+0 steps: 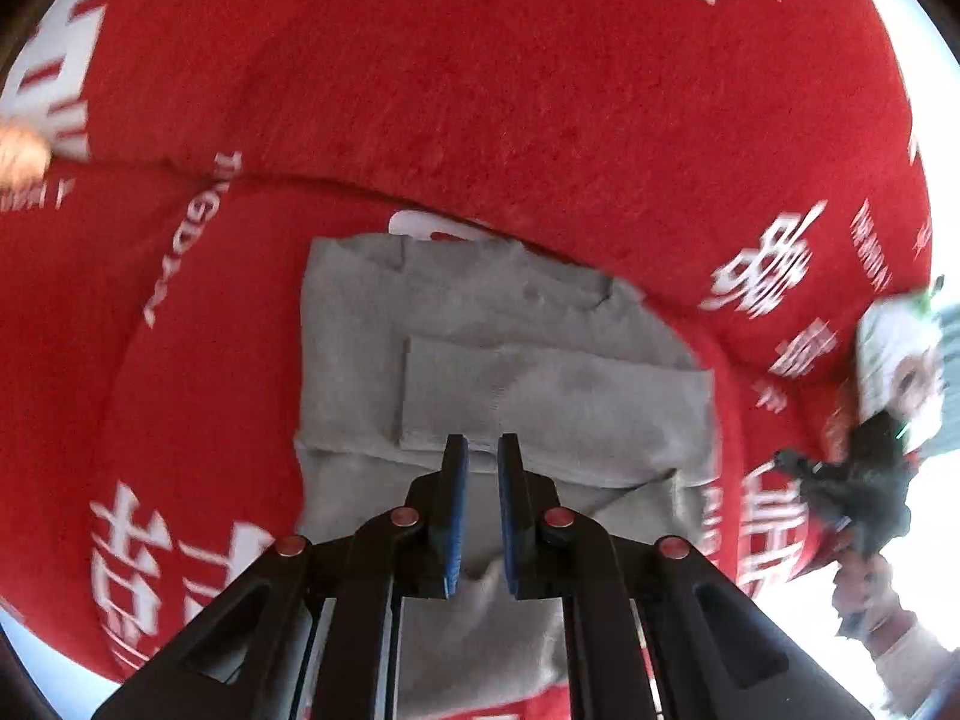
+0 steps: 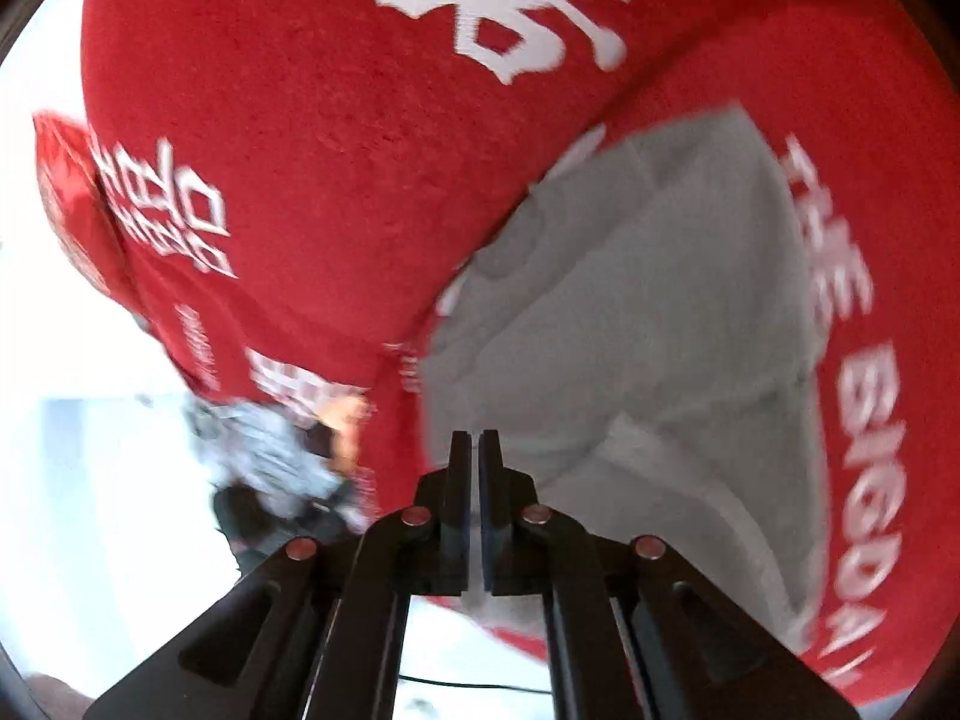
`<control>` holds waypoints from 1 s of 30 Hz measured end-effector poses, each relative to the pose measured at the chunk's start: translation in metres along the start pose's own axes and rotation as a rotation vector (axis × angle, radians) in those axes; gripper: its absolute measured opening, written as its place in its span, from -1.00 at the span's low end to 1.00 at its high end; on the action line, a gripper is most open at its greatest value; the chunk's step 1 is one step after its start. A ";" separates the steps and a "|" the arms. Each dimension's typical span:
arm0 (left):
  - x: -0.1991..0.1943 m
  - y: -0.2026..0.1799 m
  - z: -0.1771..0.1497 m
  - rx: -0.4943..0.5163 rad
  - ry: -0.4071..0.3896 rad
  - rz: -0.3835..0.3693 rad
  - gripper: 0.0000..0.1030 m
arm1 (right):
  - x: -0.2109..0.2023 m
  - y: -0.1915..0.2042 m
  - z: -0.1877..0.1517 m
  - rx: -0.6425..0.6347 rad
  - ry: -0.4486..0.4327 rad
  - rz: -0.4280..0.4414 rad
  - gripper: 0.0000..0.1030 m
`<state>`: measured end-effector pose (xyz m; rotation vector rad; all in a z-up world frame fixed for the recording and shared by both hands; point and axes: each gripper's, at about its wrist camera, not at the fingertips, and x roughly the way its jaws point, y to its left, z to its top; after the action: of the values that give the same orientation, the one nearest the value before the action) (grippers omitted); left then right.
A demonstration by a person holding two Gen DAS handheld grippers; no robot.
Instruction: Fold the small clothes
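Grey cloth [image 1: 480,348] — a small garment folded into a rough rectangle with a smaller flap laid across its upper layer — lies flat on the red cover [image 1: 540,90] printed with white lettering, below both cameras. Left tongs [image 1: 483,450] hang above the near part of the garment, their blue-padded jaws a narrow gap apart with nothing between them. Right tongs [image 2: 474,441] are clenched on nothing — above the garment's near left edge.
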<state>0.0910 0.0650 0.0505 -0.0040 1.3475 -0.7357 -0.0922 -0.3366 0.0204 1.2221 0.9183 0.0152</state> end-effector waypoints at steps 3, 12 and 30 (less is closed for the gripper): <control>0.020 -0.010 -0.010 0.107 0.094 0.102 -0.77 | 0.024 0.017 0.005 -0.215 0.138 -0.254 -0.72; 0.076 0.000 -0.064 0.173 0.315 0.219 -0.76 | 0.082 0.007 -0.028 -0.436 0.304 -0.490 0.15; 0.080 0.004 -0.080 0.170 0.334 0.215 0.50 | 0.102 0.004 -0.033 -0.458 0.302 -0.566 0.15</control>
<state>0.0252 0.0617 -0.0416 0.4087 1.5683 -0.6845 -0.0438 -0.2608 -0.0382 0.5154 1.4117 -0.0406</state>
